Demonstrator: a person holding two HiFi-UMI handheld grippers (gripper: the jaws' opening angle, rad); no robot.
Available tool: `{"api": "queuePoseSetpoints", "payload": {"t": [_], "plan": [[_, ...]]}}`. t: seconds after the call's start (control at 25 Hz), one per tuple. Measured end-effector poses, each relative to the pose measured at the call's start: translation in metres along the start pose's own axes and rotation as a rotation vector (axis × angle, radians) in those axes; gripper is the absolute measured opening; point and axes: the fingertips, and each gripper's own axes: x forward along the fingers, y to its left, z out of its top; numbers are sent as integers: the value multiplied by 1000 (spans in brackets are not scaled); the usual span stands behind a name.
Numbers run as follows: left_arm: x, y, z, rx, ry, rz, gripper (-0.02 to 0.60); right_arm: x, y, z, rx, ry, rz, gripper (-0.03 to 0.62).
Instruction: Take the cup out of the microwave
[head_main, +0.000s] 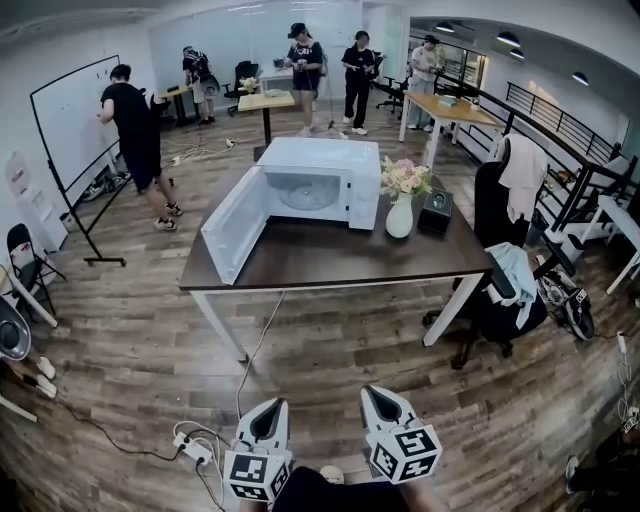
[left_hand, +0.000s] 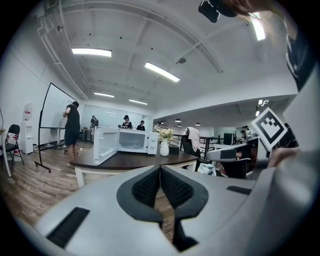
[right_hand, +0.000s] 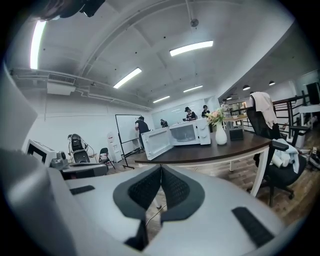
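Left tongs (head_main: 267, 408) and right tongs (head_main: 380, 396): both jaw pairs are pressed together with nothing between them, as the left gripper view (left_hand: 160, 173) and the right gripper view (right_hand: 161, 173) confirm. Each pair carries its marker cube and is held low over the floor (head_main: 120, 350), well apart from the desk (head_main: 340, 258) and pointing toward it.

Desk: dark brown top on white legs, standing on a floor of wood-look planks.

Microwave (head_main: 318, 168): white, set at the far edge of the desk, left of its middle. Its door (head_main: 233, 226) hangs wide open, swung out toward the near left corner. The cavity shows a pale round turntable.

Cup: too small to make out inside the cavity from this distance.

Vase (head_main: 400, 216): white, holding flowers (head_main: 405, 178), just beside the microwave's right side. A small black box (head_main: 435, 212) sits next to it, toward the far right corner.

Chair (head_main: 497, 262): black, draped with light cloth, at the desk's right edge.

Power strip (head_main: 196, 449): white, on the floor just left of the left tongs, with a cable running up toward the desk.

Room: open office with ceiling strip lights. A whiteboard (head_main: 70, 115) stands at the left with a person (head_main: 135, 125) in dark clothes writing on it. Several people stand among lighter desks at the back.
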Motion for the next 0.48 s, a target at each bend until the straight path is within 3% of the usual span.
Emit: {"api": "queuePoseSetpoints", "payload": {"t": [0.48], "plan": [[52,25,8,-11,26,-18,6,45,-20,3,27,39,-18,-6]]}}
